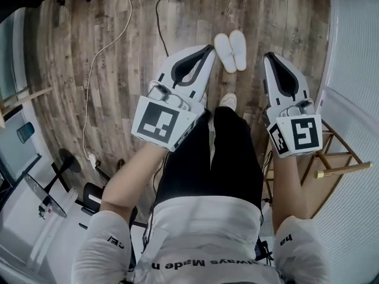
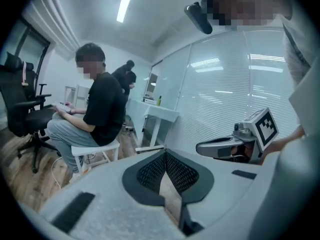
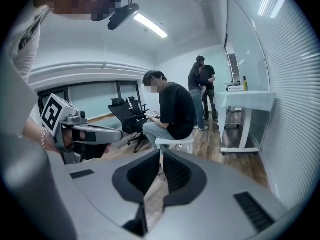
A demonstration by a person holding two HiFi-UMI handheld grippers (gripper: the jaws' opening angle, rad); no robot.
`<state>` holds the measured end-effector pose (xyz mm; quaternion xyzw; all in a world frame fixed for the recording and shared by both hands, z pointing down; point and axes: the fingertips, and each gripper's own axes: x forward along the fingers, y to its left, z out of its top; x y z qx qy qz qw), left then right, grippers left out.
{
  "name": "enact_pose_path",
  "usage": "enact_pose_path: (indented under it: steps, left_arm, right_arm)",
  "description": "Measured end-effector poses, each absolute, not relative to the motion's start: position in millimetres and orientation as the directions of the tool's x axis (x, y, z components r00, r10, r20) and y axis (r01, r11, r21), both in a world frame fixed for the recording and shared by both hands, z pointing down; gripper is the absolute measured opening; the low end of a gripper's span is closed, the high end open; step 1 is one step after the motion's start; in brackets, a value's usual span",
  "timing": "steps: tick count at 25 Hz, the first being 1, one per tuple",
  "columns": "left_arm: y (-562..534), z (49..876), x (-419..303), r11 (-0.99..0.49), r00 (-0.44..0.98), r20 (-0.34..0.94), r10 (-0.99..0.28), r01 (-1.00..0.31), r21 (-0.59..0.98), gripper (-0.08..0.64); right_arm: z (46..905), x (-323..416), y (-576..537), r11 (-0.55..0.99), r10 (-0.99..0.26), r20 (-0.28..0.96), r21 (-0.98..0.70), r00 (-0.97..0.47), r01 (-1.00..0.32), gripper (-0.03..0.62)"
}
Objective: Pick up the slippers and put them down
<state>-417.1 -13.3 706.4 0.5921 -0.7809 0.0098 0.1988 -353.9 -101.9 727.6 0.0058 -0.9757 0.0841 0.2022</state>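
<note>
Slippers lie on the floor, both tongs shut and empty

Slippers [image 1: 231, 51], a white pair, lie side by side and touching on the wooden floor [image 1: 284, 16], between the tips of the two grippers as the head view shows them. Both are plain, long and rounded, and sit slightly aslant. Neither gripper touches them.

At the far left a white cable [image 1: 103, 58] snakes over the boards. Next comes the left gripper [image 1: 209, 48], its jaws together with nothing between them; its own view shows the ribbed pads meeting at the tip. Below the slippers, the toe of the person's white shoe [image 1: 228, 101] peeps out past black trousers [image 1: 231, 152]. The right gripper [image 1: 267, 55] is likewise closed on nothing, pads pressed together. Furthest right stands a wooden frame [image 1: 342, 170].

In both gripper views a seated person [image 2: 102, 109] in a black shirt sits on a white stool [image 2: 97, 149]
</note>
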Motion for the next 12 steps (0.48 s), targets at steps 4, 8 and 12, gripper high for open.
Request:
enact_pose_path:
  steps: [4,8,12]
  left_arm:
    - [-4.8,636.2,-402.6,0.289,-0.215,0.315,-0.925,-0.933,0.213,0.011]
    - [4.7,564.5,-392.1,0.280,-0.226,0.268,-0.936,-0.943,0.182,0.011]
    - [14.2,498.5,-379.8,0.270,-0.236,0.206,-0.950,-0.950,0.159,0.011]
  right_arm:
    - [649.4,-342.1,-96.1,0.988,0.023,0.368,-0.153,-0.929,-0.037,0.028]
    - [577.7,-328.3,-90.1,0.990,0.007,0.336,-0.134,-0.942,-0.040,0.028]
    - [514.2,-314.8,-83.4,0.994,-0.004,0.293,-0.102,-0.956,-0.035,0.028]
